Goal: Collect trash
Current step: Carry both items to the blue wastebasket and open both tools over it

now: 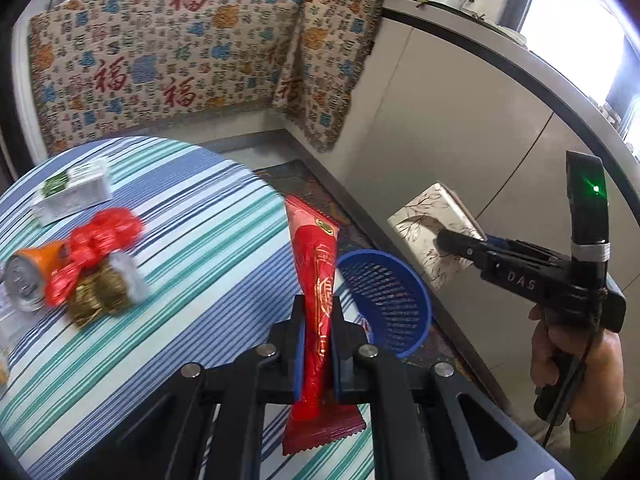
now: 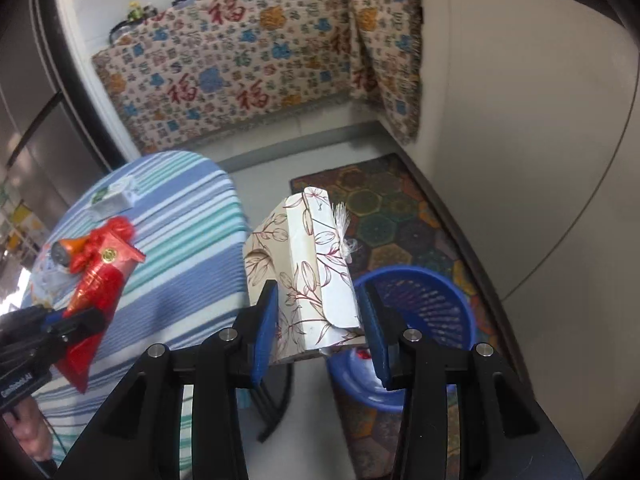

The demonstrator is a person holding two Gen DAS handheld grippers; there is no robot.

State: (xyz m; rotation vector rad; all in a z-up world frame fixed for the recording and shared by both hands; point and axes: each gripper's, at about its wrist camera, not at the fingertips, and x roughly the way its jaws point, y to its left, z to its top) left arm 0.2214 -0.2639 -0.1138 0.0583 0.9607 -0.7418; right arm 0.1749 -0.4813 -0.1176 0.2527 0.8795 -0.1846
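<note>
— Between the pads of my left hand-held gripper (image 1: 318, 344), what do you see?

— Your left hand-held gripper is closed tight on a long red wrapper (image 1: 316, 280). The wrapper stands almost upright between the blue pads, and its crimped end hangs out below them.

— And my right hand-held gripper (image 2: 322, 324)?

— It has a cream carton with a leaf print (image 2: 304, 268) between its jaws. The pads press on both sides of the carton, so the jaws stay partly apart. A small white tassel sits on the upper edge of the carton.

— Where is the bin?

— A blue basket (image 2: 424, 304) stands on the floor, on a mat with coloured hexagons (image 2: 384, 208), just beside the striped surface (image 1: 180, 240). In the right wrist view the carton is near its rim, a little to the left of it. In the left wrist view the wrapper is just left of the basket.

— What lies farther on the surface?

— I see a gold crumpled wrapper (image 1: 98, 292), a red plastic bag (image 1: 96, 244), an orange can (image 1: 30, 276) lying on its side, and behind them a white box with green print (image 1: 72, 192). Behind all hangs a patterned cloth (image 1: 168, 56).
</note>
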